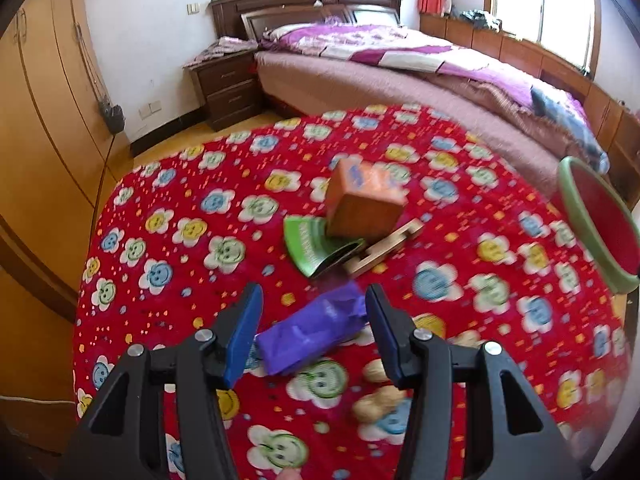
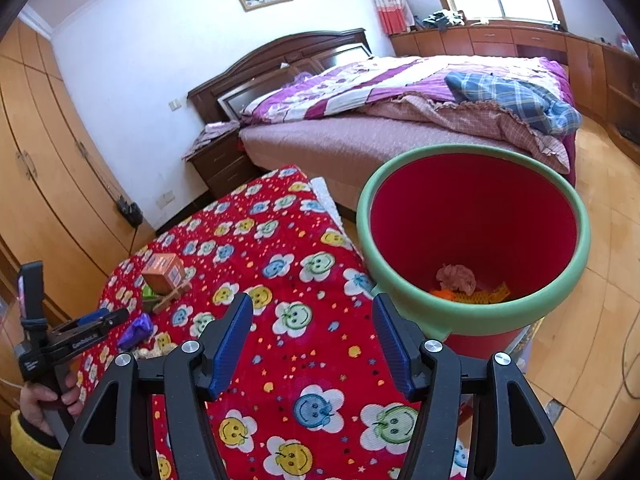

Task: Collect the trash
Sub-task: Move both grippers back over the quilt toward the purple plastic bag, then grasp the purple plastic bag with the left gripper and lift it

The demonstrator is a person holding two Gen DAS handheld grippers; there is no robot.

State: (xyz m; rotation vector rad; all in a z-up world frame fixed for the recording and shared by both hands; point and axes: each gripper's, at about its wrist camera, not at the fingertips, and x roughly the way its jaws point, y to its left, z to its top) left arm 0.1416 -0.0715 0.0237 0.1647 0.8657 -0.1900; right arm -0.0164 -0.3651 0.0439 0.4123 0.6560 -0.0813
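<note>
1. Wrapper (image 1: 310, 334), purple, lies on the red cloth (image 1: 168, 280) at 6 o'clock in the left wrist view, between the pads of the left gripper (image 1: 314, 316); the jaws stand apart and seem not to press it, though blur hides any contact.
2. Box (image 1: 364, 200) sits at 12 o'clock from it, on a green packet (image 1: 308, 244).
3. Right gripper (image 2: 312, 332) is wide and empty.
4. Bin (image 2: 472, 316), at its 2 o'clock, holds scraps.

The left gripper (image 1: 314, 306) hangs with blue pads apart over a crumpled purple plastic wrapper (image 1: 310, 332); beyond it, an orange cardboard box (image 1: 362, 202); far right, a green-rimmed red bin (image 1: 592, 220).
</note>
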